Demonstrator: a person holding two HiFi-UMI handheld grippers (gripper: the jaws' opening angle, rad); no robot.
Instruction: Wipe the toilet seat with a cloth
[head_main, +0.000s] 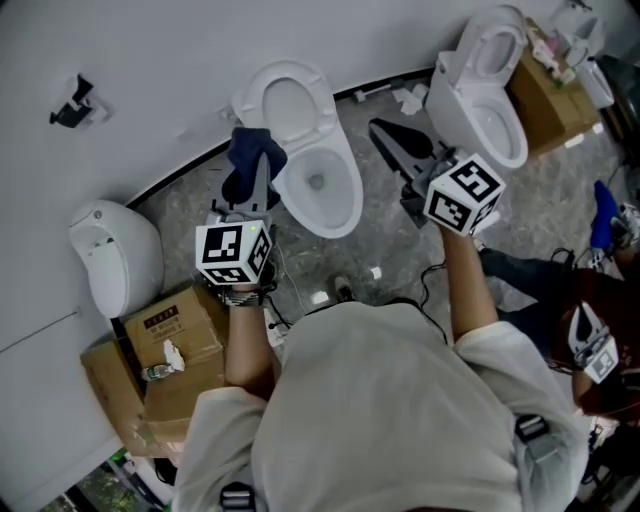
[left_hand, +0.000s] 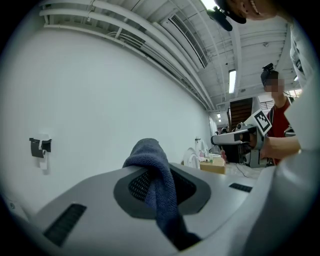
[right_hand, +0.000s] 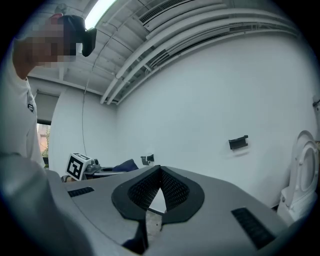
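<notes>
A white toilet (head_main: 325, 185) stands against the wall in the head view, bowl open and its seat ring (head_main: 288, 100) tipped up at the back. My left gripper (head_main: 250, 180) is just left of the bowl, shut on a dark blue cloth (head_main: 252, 155). In the left gripper view the cloth (left_hand: 156, 172) drapes over the closed jaws and hides the tips. My right gripper (head_main: 385, 132) hovers to the right of the toilet, shut with nothing in it. Its ridged pads (right_hand: 172, 189) meet at the tip in the right gripper view.
A second white toilet (head_main: 490, 95) stands at the right with a cardboard box (head_main: 552, 100) beside it. More boxes (head_main: 175, 335) and a white rounded cover (head_main: 115, 255) are at the left. A black holder (head_main: 72, 103) hangs on the wall. Another person (head_main: 590, 330) is at the right edge.
</notes>
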